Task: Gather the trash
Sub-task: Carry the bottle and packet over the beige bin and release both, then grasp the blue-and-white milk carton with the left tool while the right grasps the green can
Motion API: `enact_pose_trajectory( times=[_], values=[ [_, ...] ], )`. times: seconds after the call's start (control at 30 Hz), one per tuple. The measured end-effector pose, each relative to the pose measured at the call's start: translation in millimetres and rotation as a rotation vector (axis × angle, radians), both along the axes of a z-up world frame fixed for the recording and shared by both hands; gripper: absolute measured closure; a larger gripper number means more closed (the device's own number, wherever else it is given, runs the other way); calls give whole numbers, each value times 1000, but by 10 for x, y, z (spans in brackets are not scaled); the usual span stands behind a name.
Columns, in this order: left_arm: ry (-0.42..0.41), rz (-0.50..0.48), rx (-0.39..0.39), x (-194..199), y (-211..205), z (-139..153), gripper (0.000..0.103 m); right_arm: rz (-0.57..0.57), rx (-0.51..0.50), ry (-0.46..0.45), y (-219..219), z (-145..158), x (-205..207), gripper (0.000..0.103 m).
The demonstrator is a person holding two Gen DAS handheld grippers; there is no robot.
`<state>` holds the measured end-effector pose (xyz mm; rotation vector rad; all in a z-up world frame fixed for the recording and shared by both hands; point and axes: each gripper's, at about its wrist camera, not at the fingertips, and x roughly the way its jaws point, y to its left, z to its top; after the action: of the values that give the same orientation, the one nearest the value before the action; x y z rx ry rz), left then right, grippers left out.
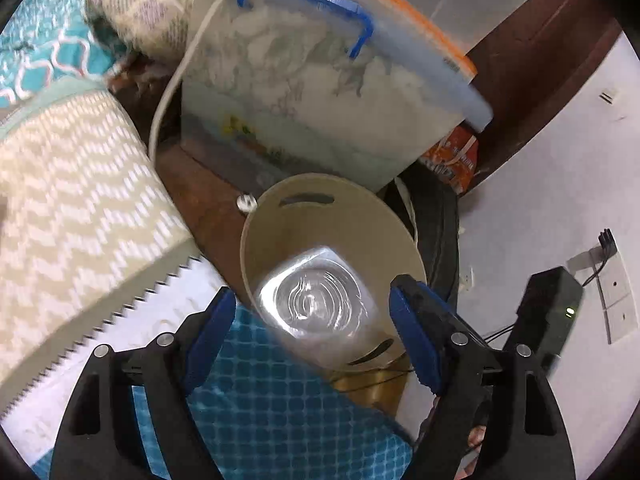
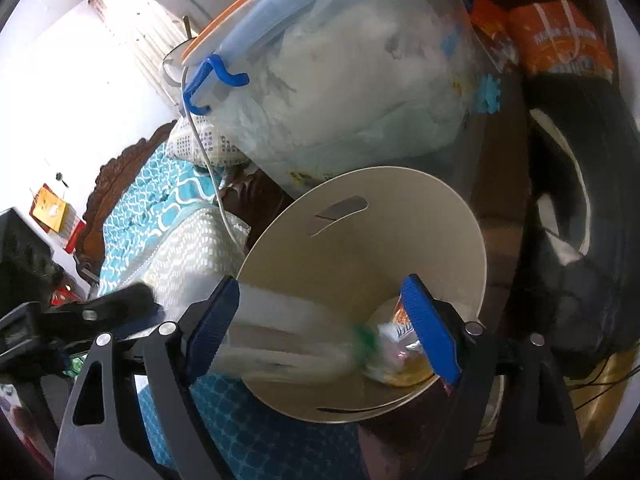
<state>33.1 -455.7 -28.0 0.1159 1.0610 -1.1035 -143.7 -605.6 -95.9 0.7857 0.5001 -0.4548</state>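
Between right jaws, bottle (image 2: 288,344), over bin (image 2: 400,216)

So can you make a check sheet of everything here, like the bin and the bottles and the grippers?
Surface: teal patterned bedspread under both grippers.
Job's things: beige bin beside the bed; a clear bottle bottom-first over its mouth; another clear bottle, blurred, lying across the rim; wrappers at the bottom.
Clutter: lidded storage box with blue handle, orange bag, cushion, black tyre-like thing.
Grippers: left gripper open, pads clear of the bottle; right gripper open, bottle loose between its fingers.
Cables: white cord by the box; thin black wires at a wall socket.
Surroundings: white wall, carved headboard.
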Motion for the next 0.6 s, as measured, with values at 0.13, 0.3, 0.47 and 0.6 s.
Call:
enact_pose_trajectory(
  times=[0.13,0.3,0.47,0.6],
  values=[
    [-39,33,-68,33,370,234,28,-8,13,-29,72,93,-7,23],
    [-98,173,-115,138,1222,347,28,41,-15,-83,301,348,78,24],
    [-139,415,-124,404,2286,369,28,162,-37,-95,695,553,436,26],
    [-143,630,-133,657,3300,506,29,331,-29,-97,1256,663,898,30]
  ],
)
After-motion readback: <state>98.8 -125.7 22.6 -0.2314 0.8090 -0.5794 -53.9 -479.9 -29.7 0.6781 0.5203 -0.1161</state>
